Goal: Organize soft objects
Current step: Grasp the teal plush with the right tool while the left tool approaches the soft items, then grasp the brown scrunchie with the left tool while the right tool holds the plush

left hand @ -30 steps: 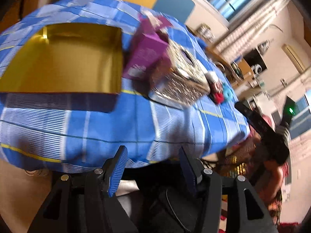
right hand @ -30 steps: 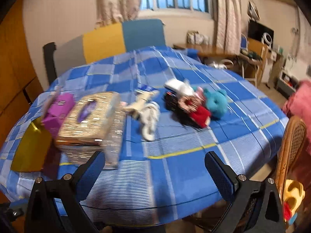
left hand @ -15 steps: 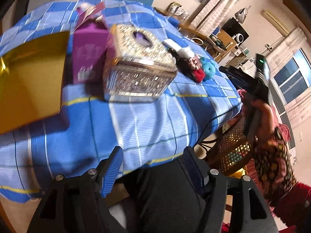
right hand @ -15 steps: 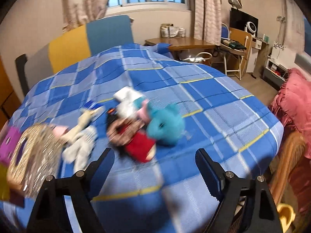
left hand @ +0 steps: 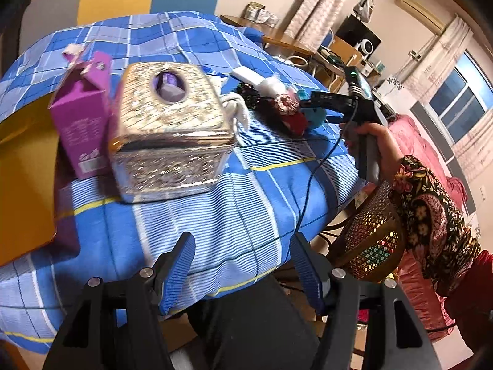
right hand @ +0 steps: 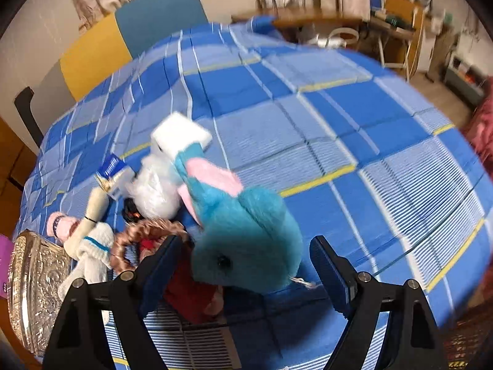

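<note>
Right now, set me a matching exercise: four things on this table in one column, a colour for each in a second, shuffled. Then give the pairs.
Things
1. plush toy
2. carton
3. tissue box
4. tablecloth

Colours
A. blue plaid with yellow lines
B. teal with pink ears
C. purple
D. shiny embossed silver-gold

Pairs: 1-B, 2-C, 3-D, 4-A
</note>
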The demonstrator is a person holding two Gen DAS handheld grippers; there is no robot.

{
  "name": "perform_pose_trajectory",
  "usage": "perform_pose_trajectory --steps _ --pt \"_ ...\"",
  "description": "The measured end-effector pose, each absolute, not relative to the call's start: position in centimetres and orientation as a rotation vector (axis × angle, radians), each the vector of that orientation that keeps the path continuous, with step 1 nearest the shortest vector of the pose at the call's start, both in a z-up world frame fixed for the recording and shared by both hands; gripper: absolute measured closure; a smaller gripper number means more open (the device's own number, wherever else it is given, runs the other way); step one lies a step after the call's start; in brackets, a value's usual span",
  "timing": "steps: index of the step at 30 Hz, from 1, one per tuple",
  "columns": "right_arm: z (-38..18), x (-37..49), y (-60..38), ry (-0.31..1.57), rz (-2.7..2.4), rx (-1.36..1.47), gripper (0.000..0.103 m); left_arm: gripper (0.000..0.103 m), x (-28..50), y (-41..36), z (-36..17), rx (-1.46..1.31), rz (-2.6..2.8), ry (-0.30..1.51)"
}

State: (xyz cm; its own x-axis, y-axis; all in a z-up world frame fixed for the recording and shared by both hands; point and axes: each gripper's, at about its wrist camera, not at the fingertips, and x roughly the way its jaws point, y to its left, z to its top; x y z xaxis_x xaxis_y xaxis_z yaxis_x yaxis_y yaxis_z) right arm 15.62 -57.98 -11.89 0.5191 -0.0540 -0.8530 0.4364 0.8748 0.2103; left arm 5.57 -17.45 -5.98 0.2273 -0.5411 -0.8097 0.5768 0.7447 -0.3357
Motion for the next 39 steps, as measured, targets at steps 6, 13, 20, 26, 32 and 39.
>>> perform_pose_trajectory --steps 6,13,20,26,32,39 --pt "-12.0 15.5 -57.3 0.997 -0.298 0.377 0.044 0.039 6.3 -21.4 -5.3 0.049 -0.826 1.097" --pt "-10.0 13.4 -59.3 0.881 -0.377 0.451 0.047 0.039 7.0 -27.2 -4.2 0.105 -0.875 1.058" --pt "-8.8 11.9 -60.5 0.803 -0.428 0.501 0.047 0.038 10.6 -33.7 -4.4 0.169 -0.833 1.006" --pt "-8.7 12.0 -61.0 0.795 -0.451 0.508 0.046 0.028 15.4 -39.2 -7.2 0.202 -0.815 1.014" --pt "-8.5 12.1 -60.7 0.789 -0.460 0.483 0.046 0.027 18.5 -43.3 -9.1 0.239 -0.806 1.013" --pt "-8.7 12.3 -60.8 0.795 -0.462 0.480 0.046 0.028 19.6 -45.5 -10.9 0.352 -0.777 0.998"
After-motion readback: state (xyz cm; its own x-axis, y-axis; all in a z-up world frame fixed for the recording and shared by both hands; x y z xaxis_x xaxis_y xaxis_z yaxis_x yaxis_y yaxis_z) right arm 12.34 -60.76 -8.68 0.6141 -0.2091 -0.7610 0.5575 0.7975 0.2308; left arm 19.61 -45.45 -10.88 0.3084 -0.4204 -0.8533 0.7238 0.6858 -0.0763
